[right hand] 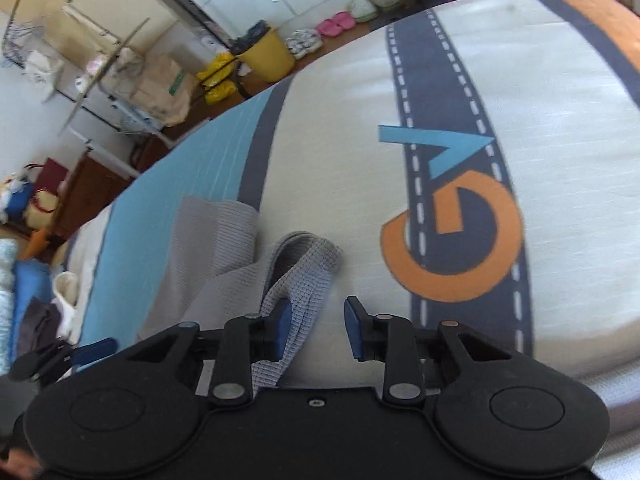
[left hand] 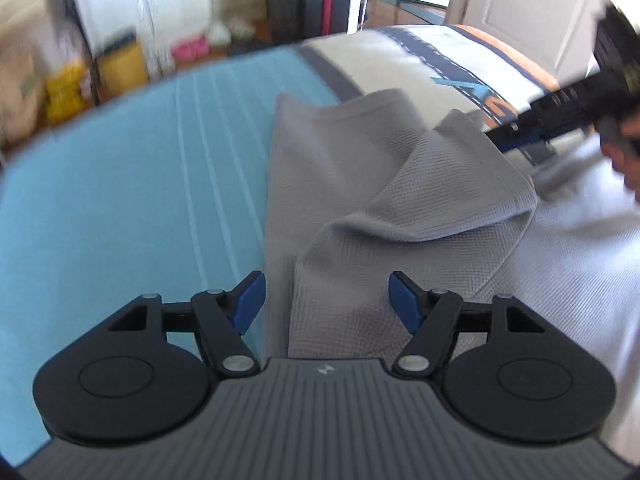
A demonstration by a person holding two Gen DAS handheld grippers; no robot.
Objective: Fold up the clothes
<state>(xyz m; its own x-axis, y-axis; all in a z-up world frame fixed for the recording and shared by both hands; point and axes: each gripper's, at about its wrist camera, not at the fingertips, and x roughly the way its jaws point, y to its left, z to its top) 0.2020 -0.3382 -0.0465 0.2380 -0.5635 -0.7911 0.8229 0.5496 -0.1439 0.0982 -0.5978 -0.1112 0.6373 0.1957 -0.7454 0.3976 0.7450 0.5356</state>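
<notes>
On the bed (right hand: 360, 152), grey garment (left hand: 360, 184) half doubled over, one flap raised — strap loop (right hand: 304, 264) loose beside it. Left gripper (left hand: 326, 300) wide open over the cloth, right gripper (right hand: 318, 328) open too, holding nothing. Risk: pinching only one layer, or catching the strap — fold then skewed, flap sliding back.

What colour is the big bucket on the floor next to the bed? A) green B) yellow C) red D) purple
B: the bucket past the bed's edge is plainly yellow, with something dark sitting in its top.
</notes>
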